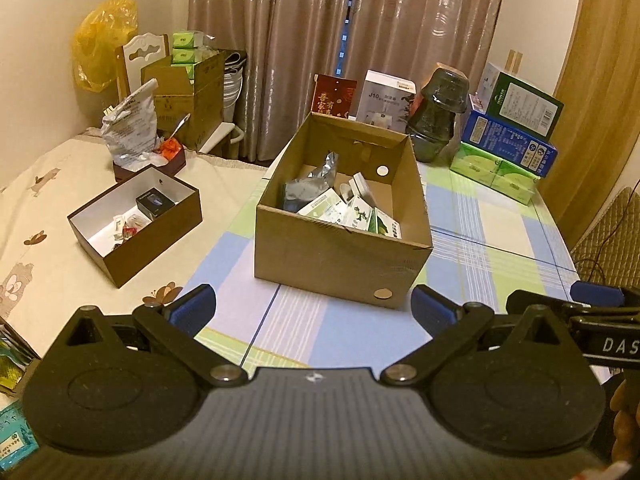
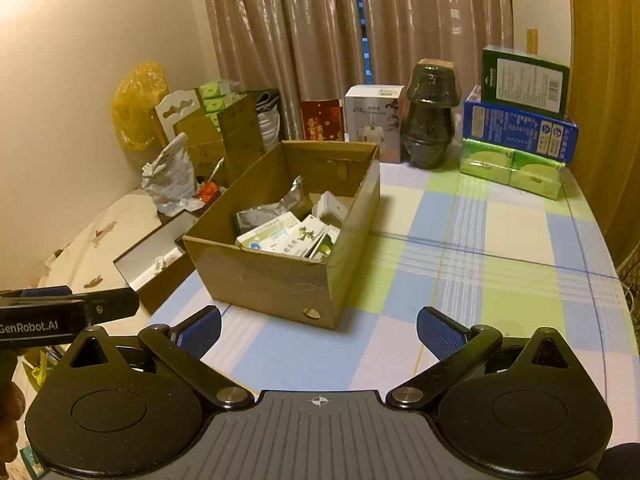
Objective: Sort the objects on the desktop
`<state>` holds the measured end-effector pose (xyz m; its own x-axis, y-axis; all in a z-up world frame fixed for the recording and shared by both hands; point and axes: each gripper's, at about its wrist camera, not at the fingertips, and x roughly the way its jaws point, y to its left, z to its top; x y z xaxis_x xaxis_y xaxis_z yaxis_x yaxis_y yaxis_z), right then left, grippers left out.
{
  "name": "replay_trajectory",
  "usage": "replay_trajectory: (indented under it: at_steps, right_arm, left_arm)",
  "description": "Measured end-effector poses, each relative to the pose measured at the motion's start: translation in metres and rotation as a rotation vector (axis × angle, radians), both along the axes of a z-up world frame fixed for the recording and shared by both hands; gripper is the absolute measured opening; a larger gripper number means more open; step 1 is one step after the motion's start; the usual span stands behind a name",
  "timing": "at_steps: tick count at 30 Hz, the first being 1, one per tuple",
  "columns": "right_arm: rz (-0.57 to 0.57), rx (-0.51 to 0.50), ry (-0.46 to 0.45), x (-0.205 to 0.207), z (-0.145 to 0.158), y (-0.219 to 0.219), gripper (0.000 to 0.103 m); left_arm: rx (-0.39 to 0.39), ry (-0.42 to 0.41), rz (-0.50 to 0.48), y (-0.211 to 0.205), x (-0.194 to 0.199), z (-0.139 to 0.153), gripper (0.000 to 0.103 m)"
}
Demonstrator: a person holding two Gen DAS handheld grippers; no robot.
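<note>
Left wrist view: the left tool (image 1: 313, 312) hovers wide and empty above the checked surface (image 1: 500, 240), just before the cardboard box (image 1: 340, 256) of packets.

Right wrist view: the right tool (image 2: 319, 330) also spreads wide, empty, the same box (image 2: 280, 284) ahead-left.

Lived-in home room, long beige curtains (image 1: 320, 40) across the back wall, table under a checked tablecloth (image 2: 500, 248), white carved chair back (image 1: 144, 54) in the corner, yellow plastic bag (image 1: 102, 40) hung behind it, stacked tissue packs (image 2: 512, 168) and household cartons.
</note>
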<state>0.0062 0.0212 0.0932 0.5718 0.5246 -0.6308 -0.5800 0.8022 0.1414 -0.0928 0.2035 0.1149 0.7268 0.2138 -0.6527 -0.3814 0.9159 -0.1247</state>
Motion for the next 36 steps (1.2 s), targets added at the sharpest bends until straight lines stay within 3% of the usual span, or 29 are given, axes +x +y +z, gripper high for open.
replay_trajectory:
  at_steps: [11,24,36]
  right_arm:
    - [-0.022,-0.006,-0.027,-0.012,0.009,-0.022,0.101]
    - [-0.034,-0.009,-0.038,-0.028,0.01,-0.042,0.101]
    - [-0.027,-0.021,-0.025,-0.031,0.003,-0.041,0.101]
  left_arm:
    - [0.017,0.003,-0.008,-0.018,-0.008,0.014,0.102]
    - [0.067,0.032,-0.028,-0.039,-0.017,0.013,0.102]
    - [0.069,0.041,-0.023,-0.038,-0.02,0.009,0.102]
